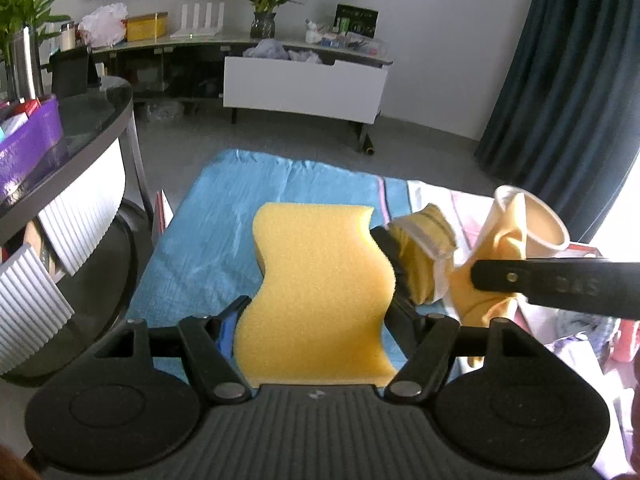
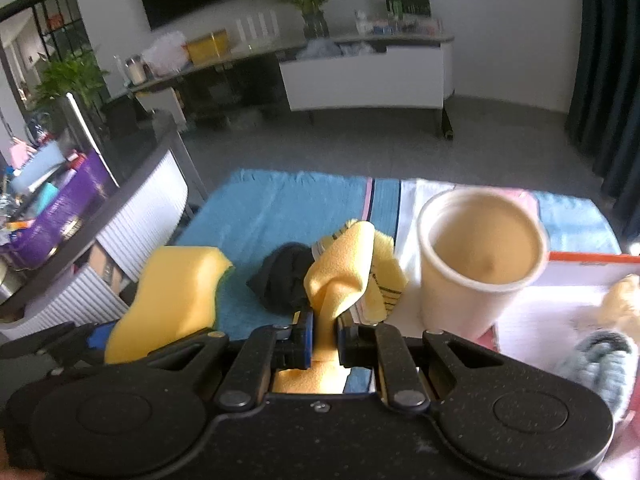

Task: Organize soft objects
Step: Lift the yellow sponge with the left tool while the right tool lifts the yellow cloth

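Observation:
My left gripper (image 1: 316,294) is shut on a wavy yellow sponge (image 1: 320,264), held above the blue towel (image 1: 224,224); the same sponge (image 2: 172,296) shows at lower left in the right wrist view. My right gripper (image 2: 325,322) is shut on a bunched yellow cloth (image 2: 344,272), its blue pads (image 2: 306,334) pinching the fabric. Just left of that cloth lies a black sock (image 2: 282,280). A cream cup (image 2: 480,256) stands upright to the right, on a white and pink sheet. The left wrist view shows the right gripper's finger (image 1: 560,284) crossing in front of the cloth (image 1: 476,296) and cup (image 1: 536,224).
A round glass table (image 1: 80,132) with a purple box (image 1: 28,144) stands to the left. At right is an orange-edged box (image 2: 588,258) holding a fluffy grey-blue item (image 2: 600,360). Grey floor, a white cabinet (image 1: 304,88) and dark curtains (image 1: 568,80) lie beyond.

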`<state>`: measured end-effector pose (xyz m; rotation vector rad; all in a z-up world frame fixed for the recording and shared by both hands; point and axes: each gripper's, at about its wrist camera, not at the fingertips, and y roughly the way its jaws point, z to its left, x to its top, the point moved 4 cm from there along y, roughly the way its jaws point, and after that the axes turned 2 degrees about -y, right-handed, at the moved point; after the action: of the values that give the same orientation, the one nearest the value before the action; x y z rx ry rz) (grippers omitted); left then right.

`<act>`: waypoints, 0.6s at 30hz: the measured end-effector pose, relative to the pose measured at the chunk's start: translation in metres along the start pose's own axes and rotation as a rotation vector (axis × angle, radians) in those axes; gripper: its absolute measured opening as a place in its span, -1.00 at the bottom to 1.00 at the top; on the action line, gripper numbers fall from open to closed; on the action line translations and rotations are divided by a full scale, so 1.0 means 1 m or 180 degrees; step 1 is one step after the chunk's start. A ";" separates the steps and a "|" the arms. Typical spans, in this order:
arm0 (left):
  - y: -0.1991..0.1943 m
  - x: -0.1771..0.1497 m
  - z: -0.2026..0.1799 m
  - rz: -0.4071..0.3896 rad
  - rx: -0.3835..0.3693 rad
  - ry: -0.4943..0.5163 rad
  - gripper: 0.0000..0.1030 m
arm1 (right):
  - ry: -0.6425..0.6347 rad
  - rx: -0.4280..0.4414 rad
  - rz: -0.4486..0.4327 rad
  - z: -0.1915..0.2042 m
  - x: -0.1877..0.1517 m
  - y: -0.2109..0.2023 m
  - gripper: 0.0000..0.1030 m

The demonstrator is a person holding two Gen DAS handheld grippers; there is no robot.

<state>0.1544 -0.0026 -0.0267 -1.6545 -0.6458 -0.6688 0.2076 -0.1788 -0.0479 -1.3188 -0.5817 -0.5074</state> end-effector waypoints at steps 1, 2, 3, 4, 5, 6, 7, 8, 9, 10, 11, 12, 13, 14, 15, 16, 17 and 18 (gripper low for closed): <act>-0.004 0.000 -0.002 -0.0017 -0.0003 0.0000 0.42 | -0.0016 0.0013 -0.0045 -0.001 -0.001 -0.009 -0.72; -0.008 0.001 -0.004 -0.0028 -0.0004 0.0004 0.42 | -0.0036 -0.0001 -0.0089 -0.001 -0.001 -0.017 -0.72; -0.012 0.001 -0.007 -0.0044 -0.0004 0.0012 0.42 | -0.0048 -0.0016 -0.0133 -0.001 -0.002 -0.025 -0.72; -0.016 0.001 -0.010 -0.0060 -0.0008 0.0025 0.42 | -0.0043 -0.0008 -0.0171 -0.002 -0.002 -0.032 -0.72; -0.020 0.000 -0.013 -0.0071 -0.0015 0.0038 0.42 | -0.0027 0.0017 -0.0206 -0.003 -0.004 -0.041 -0.72; -0.024 0.000 -0.016 -0.0077 -0.0022 0.0047 0.42 | -0.0027 0.0019 -0.0225 -0.003 -0.004 -0.045 -0.72; -0.028 0.000 -0.018 -0.0083 -0.0025 0.0050 0.42 | -0.0037 0.0015 -0.0246 -0.003 -0.005 -0.051 -0.72; -0.031 0.000 -0.020 -0.0096 -0.0024 0.0058 0.42 | -0.0041 0.0018 -0.0273 -0.003 -0.006 -0.058 -0.72; -0.034 0.000 -0.021 -0.0105 -0.0020 0.0066 0.42 | -0.0037 0.0024 -0.0296 -0.004 -0.007 -0.063 -0.72; -0.037 -0.001 -0.022 -0.0114 -0.0015 0.0069 0.42 | -0.0039 0.0022 -0.0316 -0.004 -0.008 -0.068 -0.72; -0.040 -0.001 -0.024 -0.0122 -0.0016 0.0074 0.42 | -0.0048 0.0015 -0.0335 -0.004 -0.009 -0.072 -0.72; -0.043 -0.001 -0.026 -0.0129 -0.0022 0.0074 0.42 | -0.0058 0.0014 -0.0354 -0.004 -0.011 -0.076 -0.72; -0.045 -0.001 -0.027 -0.0132 -0.0023 0.0072 0.42 | -0.0063 0.0014 -0.0378 -0.004 -0.012 -0.081 -0.72; -0.047 -0.001 -0.029 -0.0140 -0.0017 0.0076 0.42 | -0.0066 0.0014 -0.0400 -0.004 -0.013 -0.086 -0.72; -0.049 -0.001 -0.031 -0.0151 -0.0015 0.0084 0.42 | -0.0067 0.0015 -0.0419 -0.004 -0.014 -0.090 -0.72; -0.052 -0.001 -0.033 -0.0159 -0.0017 0.0092 0.42 | -0.0068 0.0019 -0.0438 -0.004 -0.015 -0.093 -0.72; -0.054 -0.001 -0.035 -0.0162 -0.0020 0.0102 0.42 | -0.0063 0.0027 -0.0459 -0.005 -0.016 -0.098 -0.72; -0.056 -0.001 -0.037 -0.0168 -0.0026 0.0113 0.42 | -0.0061 0.0029 -0.0473 -0.005 -0.016 -0.100 -0.72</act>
<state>0.1101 -0.0294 0.0156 -1.6342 -0.6639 -0.7384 0.1312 -0.2012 0.0152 -1.2790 -0.7006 -0.6134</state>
